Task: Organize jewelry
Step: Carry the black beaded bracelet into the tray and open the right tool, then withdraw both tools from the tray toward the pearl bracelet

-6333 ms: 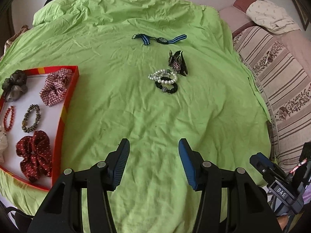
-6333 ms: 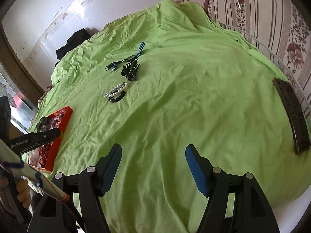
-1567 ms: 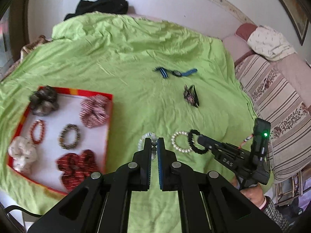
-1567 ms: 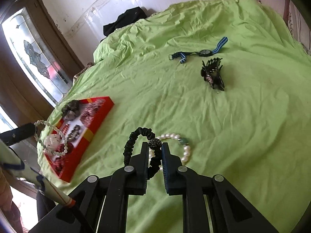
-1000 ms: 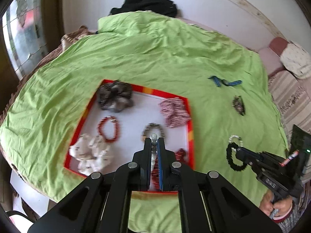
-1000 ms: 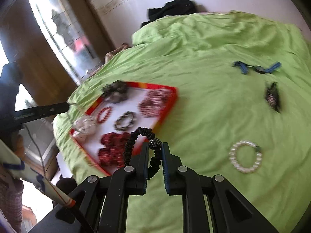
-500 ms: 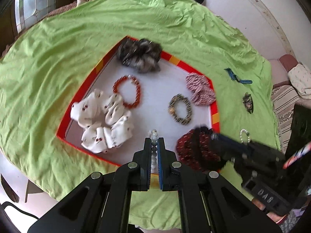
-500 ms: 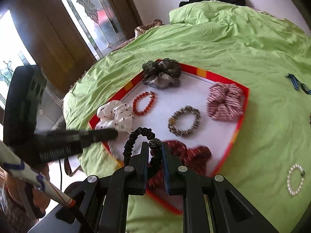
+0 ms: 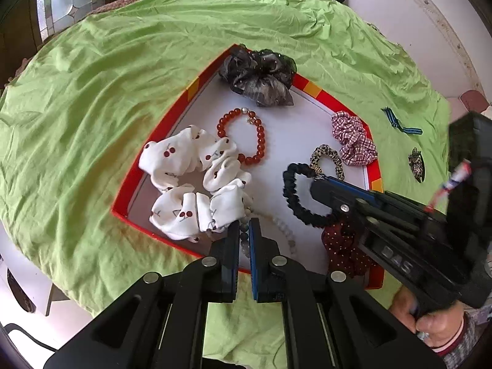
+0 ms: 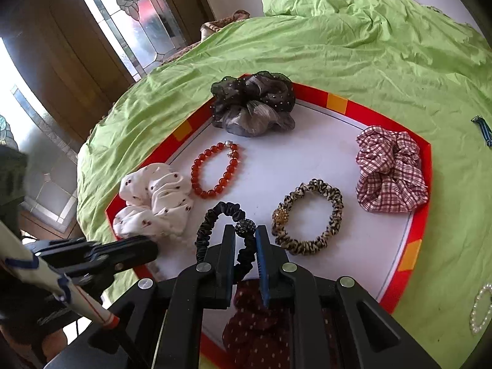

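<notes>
A red-rimmed tray [image 9: 166, 123] with a white floor lies on the green bedspread. My left gripper [image 9: 244, 230] is shut on a pale bead bracelet [image 9: 281, 226], whose loop trails onto the tray floor by the near rim, beside a white cherry scrunchie [image 9: 184, 166]. My right gripper [image 10: 245, 236] is shut on a black ruched bracelet [image 10: 209, 224] with a sparkly bead, held low over the tray's middle [image 10: 338, 103]. The same black bracelet [image 9: 287, 190] shows in the left wrist view, hanging from the right gripper [image 9: 316, 181].
In the tray lie a red bead bracelet [image 10: 215, 169], a leopard hair tie [image 10: 332, 203], a checked scrunchie [image 10: 390, 169], a grey scrunchie [image 10: 252, 104] and a dark red dotted scrunchie [image 10: 255, 316]. A pearl bracelet [image 10: 479, 310], striped watch [image 9: 399, 124] and hair claw [image 9: 416, 160] lie on the bedspread.
Both grippers have come down and in over the tray with their bracelets. The right one has moved left, from the bedspread to the tray's middle.
</notes>
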A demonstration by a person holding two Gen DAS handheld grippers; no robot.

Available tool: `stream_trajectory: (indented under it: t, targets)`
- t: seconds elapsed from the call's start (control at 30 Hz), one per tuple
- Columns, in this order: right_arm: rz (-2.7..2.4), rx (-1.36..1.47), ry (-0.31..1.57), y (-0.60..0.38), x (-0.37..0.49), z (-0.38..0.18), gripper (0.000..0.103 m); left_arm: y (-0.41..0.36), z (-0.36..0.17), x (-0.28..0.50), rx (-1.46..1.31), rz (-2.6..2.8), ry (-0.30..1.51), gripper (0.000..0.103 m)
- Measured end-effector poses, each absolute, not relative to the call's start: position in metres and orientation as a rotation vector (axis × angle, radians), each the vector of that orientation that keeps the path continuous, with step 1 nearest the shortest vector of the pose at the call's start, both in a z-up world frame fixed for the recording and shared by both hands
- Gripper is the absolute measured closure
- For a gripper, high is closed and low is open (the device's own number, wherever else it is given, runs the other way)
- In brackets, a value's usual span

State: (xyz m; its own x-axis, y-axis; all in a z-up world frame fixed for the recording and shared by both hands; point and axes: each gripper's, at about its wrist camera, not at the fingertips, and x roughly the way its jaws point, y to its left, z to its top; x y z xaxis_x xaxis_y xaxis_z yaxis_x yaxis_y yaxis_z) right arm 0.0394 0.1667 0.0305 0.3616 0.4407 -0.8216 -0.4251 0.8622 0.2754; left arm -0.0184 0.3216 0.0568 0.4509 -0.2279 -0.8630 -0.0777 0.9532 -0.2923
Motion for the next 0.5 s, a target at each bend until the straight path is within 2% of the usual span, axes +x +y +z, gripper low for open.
stream_trajectory:
  t: [0.07, 0.17, 0.23, 0.3, 0.43, 0.5]
  targets:
    - [0.555, 0.028, 1.060, 0.168, 0.042, 0.029, 0.088, 0.323, 0.060, -0.022, -0.315, -0.098, 1.092, 0.098]
    - [0.560, 0.043, 1.055, 0.169, 0.043, 0.030, 0.083, 0.324, 0.068, -0.028, -0.330, -0.102, 1.071, 0.097]
    - [0.563, 0.052, 1.044, 0.169, 0.041, 0.034, 0.069, 0.323, 0.074, -0.033, -0.336, -0.104, 1.060, 0.090]
    - [0.562, 0.066, 1.027, 0.166, 0.038, 0.041, 0.064, 0.322, 0.078, -0.038, -0.331, -0.095, 1.047, 0.079]
    - [0.562, 0.102, 0.999, 0.149, 0.030, 0.059, 0.063, 0.317, 0.092, -0.053, -0.311, -0.062, 1.013, 0.077]
    - [0.554, 0.108, 0.977, 0.133, 0.020, 0.069, 0.060, 0.316, 0.098, -0.061, -0.305, -0.049, 0.991, 0.076]
